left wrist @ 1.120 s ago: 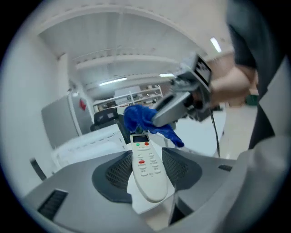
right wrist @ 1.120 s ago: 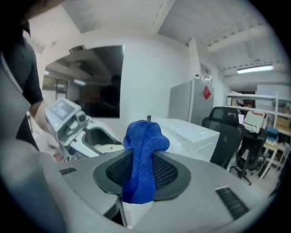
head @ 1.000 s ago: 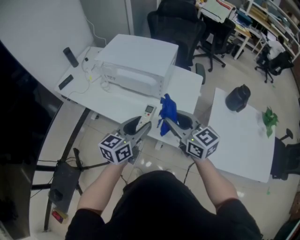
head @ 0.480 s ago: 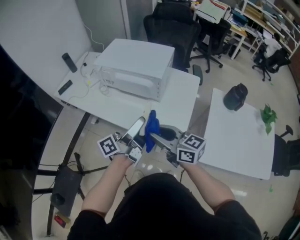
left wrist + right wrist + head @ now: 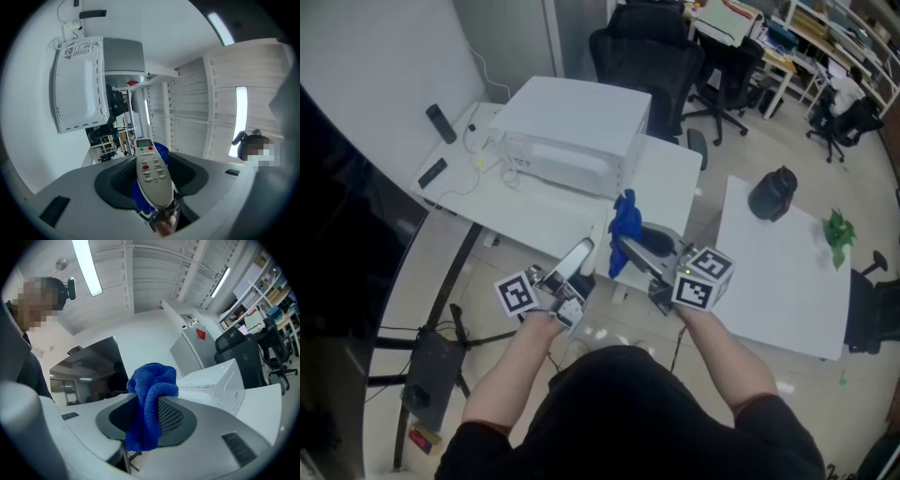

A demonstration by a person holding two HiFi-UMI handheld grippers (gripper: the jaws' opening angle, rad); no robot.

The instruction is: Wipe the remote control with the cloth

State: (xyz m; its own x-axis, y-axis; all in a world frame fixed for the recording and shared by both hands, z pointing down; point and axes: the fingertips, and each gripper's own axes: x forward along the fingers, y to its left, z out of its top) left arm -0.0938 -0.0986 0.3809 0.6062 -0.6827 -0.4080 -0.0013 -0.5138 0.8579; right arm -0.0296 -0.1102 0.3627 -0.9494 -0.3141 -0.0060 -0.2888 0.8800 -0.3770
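My left gripper point(image 5: 572, 267) is shut on a light grey remote control point(image 5: 151, 171) with red and green buttons and a small screen; it sticks out past the jaws, buttons towards the camera. In the head view the remote control point(image 5: 575, 259) points up and right, held in the air in front of the table edge. My right gripper point(image 5: 628, 246) is shut on a bunched blue cloth point(image 5: 624, 225), whose folds rise above the jaws point(image 5: 149, 399). The cloth stands just right of the remote's tip, a small gap between them. A bit of blue cloth point(image 5: 159, 149) shows behind the remote.
A white box-shaped appliance point(image 5: 572, 131) sits on the white table point(image 5: 661, 192) ahead. Two dark remotes point(image 5: 438, 120) lie at the far left. A second white table point(image 5: 787, 281) on the right carries a black round thing point(image 5: 772, 194) and a green item point(image 5: 837, 230). Office chairs point(image 5: 652, 52) stand behind.
Both grippers dropped towards my body, with the cloth against the remote. Now the right gripper has lifted the cloth up and to the right, away from the remote.
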